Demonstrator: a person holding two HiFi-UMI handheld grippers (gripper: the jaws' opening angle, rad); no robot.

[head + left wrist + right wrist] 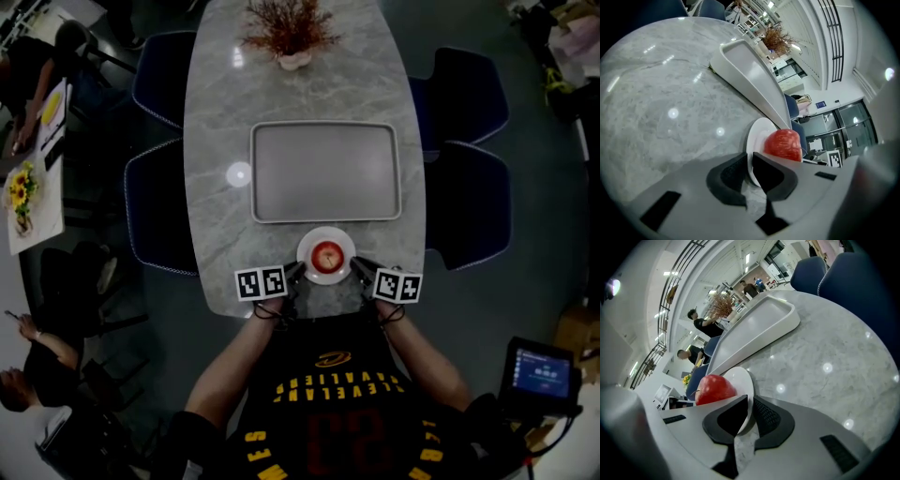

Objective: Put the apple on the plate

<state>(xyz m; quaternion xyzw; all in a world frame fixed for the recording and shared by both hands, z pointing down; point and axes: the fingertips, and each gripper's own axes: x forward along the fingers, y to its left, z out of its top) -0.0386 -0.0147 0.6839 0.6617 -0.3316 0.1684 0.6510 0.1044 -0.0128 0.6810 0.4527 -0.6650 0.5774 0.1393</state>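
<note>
A red apple (326, 255) sits in the middle of a small white plate (306, 246) near the table's front edge. My left gripper (297, 271) is shut on the plate's left rim and my right gripper (356, 266) is shut on its right rim. In the left gripper view the plate (757, 136) runs edge-on between the jaws of the left gripper (750, 173), with the apple (783, 144) just beyond. The right gripper view shows the same from the other side: apple (715, 387), plate (741, 378), right gripper (750, 414).
A large grey rectangular tray (325, 172) lies just beyond the plate on the grey marble table (216, 187). A vase of dried twigs (292, 36) stands at the far end. Dark blue chairs (473, 202) line both sides.
</note>
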